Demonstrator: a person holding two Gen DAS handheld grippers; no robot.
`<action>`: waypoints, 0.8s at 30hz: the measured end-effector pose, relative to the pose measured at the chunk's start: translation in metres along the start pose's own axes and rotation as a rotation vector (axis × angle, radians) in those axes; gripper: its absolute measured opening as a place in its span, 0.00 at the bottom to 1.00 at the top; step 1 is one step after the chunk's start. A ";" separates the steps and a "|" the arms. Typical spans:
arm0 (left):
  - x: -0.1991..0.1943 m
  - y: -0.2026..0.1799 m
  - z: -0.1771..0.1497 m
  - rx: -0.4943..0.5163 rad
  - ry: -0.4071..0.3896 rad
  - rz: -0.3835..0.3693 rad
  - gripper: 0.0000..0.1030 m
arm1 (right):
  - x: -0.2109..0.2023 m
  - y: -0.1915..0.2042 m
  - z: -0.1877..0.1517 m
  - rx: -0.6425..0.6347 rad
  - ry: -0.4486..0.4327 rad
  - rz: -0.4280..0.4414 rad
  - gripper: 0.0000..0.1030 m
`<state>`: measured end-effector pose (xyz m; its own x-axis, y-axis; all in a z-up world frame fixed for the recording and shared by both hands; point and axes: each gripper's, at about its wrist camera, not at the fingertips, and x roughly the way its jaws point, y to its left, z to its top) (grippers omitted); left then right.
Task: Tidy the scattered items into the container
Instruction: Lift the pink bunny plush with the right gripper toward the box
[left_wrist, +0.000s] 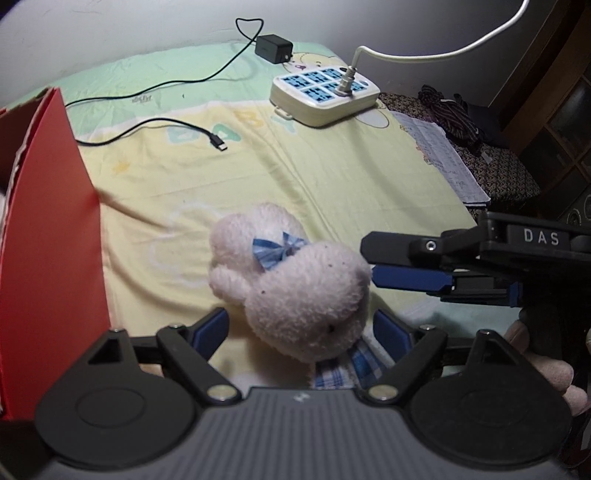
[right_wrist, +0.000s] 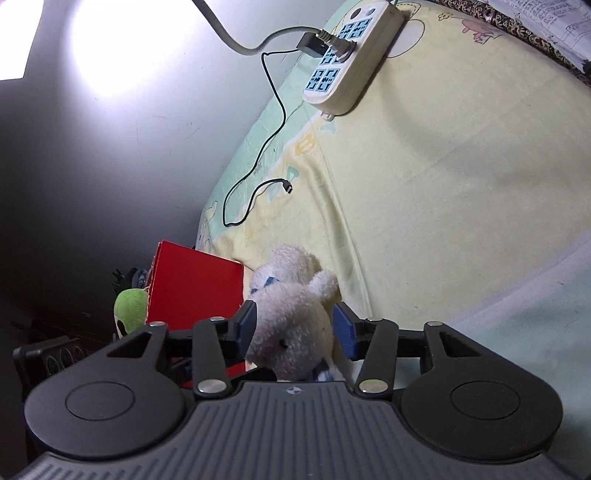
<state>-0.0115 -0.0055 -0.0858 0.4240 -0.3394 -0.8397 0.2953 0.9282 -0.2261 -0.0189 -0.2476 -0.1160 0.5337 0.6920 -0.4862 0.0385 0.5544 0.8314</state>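
A white plush toy (left_wrist: 295, 280) with a blue checked bow lies on the bed sheet. My left gripper (left_wrist: 301, 328) is open, its blue pads on either side of the toy's head. My right gripper (right_wrist: 293, 326) also straddles the toy (right_wrist: 291, 321), its pads close against the plush without clearly squeezing it; in the left wrist view it reaches in from the right (left_wrist: 406, 266). The red box (left_wrist: 48, 240) stands at the left, and in the right wrist view (right_wrist: 195, 288) it is just behind the toy.
A cream power strip (left_wrist: 325, 92) with a white cable sits at the back of the bed. A black charger (left_wrist: 273, 48) and its loose cable (left_wrist: 147, 125) lie on the sheet. A green plush (right_wrist: 129, 306) sits beside the box. Papers and clothes (left_wrist: 454, 155) lie at the right.
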 end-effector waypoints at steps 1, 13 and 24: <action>0.001 0.000 0.001 -0.002 -0.002 0.005 0.82 | 0.005 0.001 0.002 0.003 0.008 0.007 0.51; 0.008 -0.029 -0.001 0.076 -0.002 -0.029 0.79 | 0.042 0.022 0.018 -0.134 0.129 -0.024 0.57; -0.014 -0.053 -0.020 0.199 0.024 -0.107 0.77 | 0.036 0.029 0.026 -0.266 0.186 -0.058 0.62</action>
<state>-0.0497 -0.0470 -0.0717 0.3610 -0.4285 -0.8283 0.5019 0.8379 -0.2147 0.0234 -0.2184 -0.1028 0.3723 0.7150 -0.5917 -0.1707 0.6794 0.7136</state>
